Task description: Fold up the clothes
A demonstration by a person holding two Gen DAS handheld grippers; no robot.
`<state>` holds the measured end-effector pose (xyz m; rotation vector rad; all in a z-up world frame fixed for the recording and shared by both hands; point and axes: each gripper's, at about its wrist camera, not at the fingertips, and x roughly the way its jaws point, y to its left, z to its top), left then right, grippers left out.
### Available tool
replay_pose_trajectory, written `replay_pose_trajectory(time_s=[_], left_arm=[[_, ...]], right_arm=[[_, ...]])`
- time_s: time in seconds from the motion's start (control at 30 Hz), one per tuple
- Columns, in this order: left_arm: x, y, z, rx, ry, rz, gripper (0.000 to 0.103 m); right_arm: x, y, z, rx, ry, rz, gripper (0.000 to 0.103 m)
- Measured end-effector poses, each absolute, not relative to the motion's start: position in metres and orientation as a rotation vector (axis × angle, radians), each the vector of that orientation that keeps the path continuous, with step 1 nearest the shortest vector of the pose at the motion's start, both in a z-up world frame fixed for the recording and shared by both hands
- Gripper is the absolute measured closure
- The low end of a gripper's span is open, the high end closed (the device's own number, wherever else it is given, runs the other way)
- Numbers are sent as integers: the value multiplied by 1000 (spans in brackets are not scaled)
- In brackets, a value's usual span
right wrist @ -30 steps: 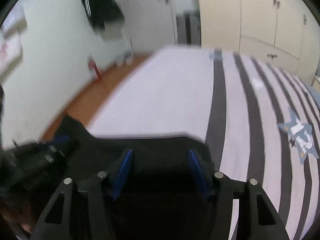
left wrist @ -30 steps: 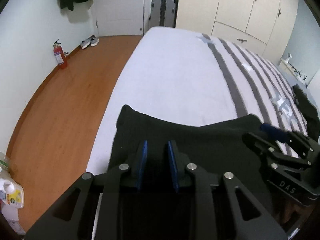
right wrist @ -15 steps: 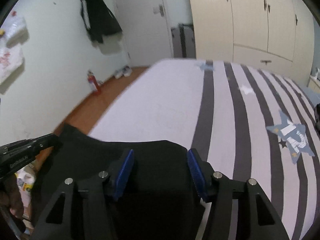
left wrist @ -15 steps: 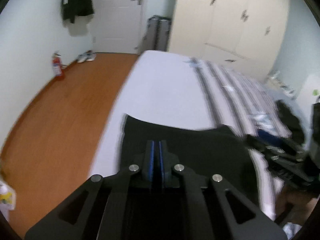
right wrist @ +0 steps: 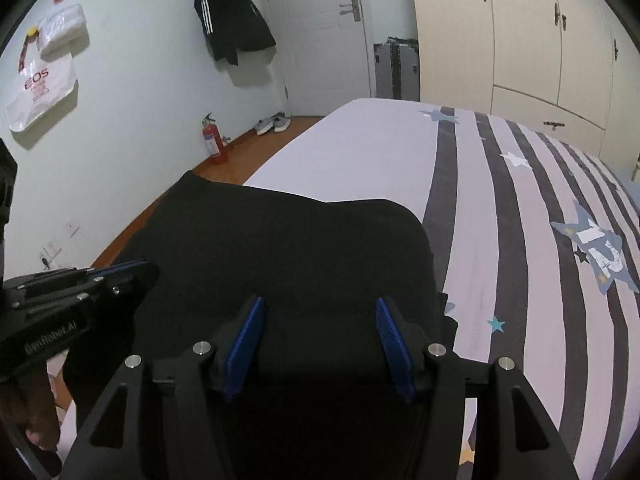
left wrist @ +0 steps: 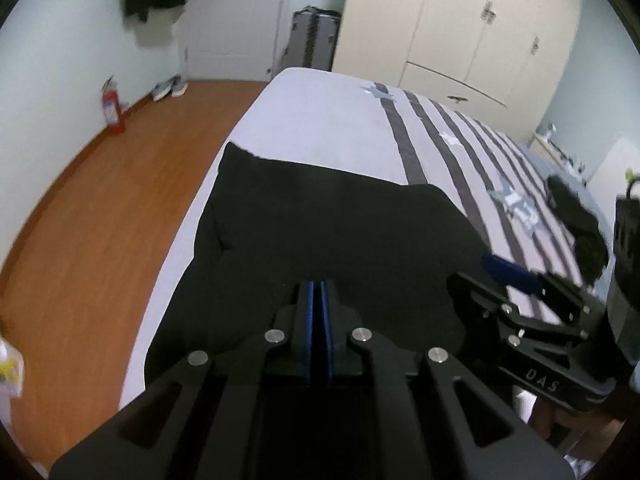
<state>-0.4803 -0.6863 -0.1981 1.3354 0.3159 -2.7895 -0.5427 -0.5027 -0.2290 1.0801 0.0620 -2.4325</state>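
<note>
A black garment [left wrist: 332,232] lies on the near corner of the bed [left wrist: 320,120], its far edge folded flat; it also shows in the right wrist view [right wrist: 288,248]. My left gripper [left wrist: 319,292] is shut, its blue pads pressed together over the garment's near edge; whether cloth is pinched between them is hidden. My right gripper [right wrist: 320,332] is open above the garment's near right part, blue pads wide apart. The right gripper shows at the right of the left wrist view [left wrist: 520,280]. The left gripper shows at the left of the right wrist view [right wrist: 100,280].
The bed has a white and grey striped cover [right wrist: 520,220] with star patches. Another dark garment [left wrist: 576,216] lies on the bed at the right. Wooden floor [left wrist: 100,208], a red fire extinguisher [right wrist: 212,140], shoes, a door and wardrobes [right wrist: 520,40] surround the bed.
My left gripper has shut from open over the garment's near edge. Both views have lifted and steadied; the right gripper stays open.
</note>
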Motion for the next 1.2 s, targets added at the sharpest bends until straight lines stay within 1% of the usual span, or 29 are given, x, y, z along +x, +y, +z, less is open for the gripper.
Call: replay_pose_trajectory(time_s=[0.07, 0.1, 0.13, 0.17, 0.2, 0.23, 0.27, 0.3, 0.33, 0.43, 0.57, 0.87, 1.0, 1.13, 1.2], left_arm=[[-471, -676, -188, 1345, 263, -2756, 92], [-465, -670, -183, 1345, 239, -2748, 80], [-455, -665, -177, 1327, 240, -2752, 63], [-442, -659, -170, 1292, 262, -2758, 54], [-428, -654, -163, 1252, 287, -2765, 37], [-413, -650, -155, 1208, 314, -2773, 25], [-400, -645, -148, 1166, 338, -2777, 19], [-387, -639, -142, 1133, 351, -2773, 9], [-373, -631, -136, 1105, 355, -2760, 5], [-337, -603, -124, 1088, 325, -2720, 4], [-285, -559, -111, 1075, 270, -2653, 3], [-146, -451, -89, 968, 289, -2544, 1], [-99, -409, -86, 927, 301, -2533, 1], [-56, -383, -90, 902, 330, -2526, 1], [-38, -373, -95, 884, 316, -2533, 1]], right_arm=[[-541, -494, -220, 1099, 49, -2443, 49], [-538, -488, -214, 1103, 44, -2455, 46], [-532, -480, -207, 1100, 39, -2470, 43], [-526, -471, -200, 1097, 34, -2484, 36], [-519, -462, -193, 1086, 25, -2497, 29], [-510, -451, -187, 1068, 14, -2508, 27], [-503, -441, -181, 1053, 8, -2519, 23], [-495, -430, -175, 1040, 6, -2532, 15], [-484, -420, -169, 1027, 4, -2540, 10], [-450, -388, -151, 992, -13, -2537, 1], [-402, -350, -132, 974, -11, -2513, 1], [-291, -253, -106, 912, 34, -2469, 1], [-243, -214, -99, 868, 93, -2435, 1], [-200, -190, -98, 837, 138, -2420, 1], [-182, -183, -102, 828, 139, -2424, 1]])
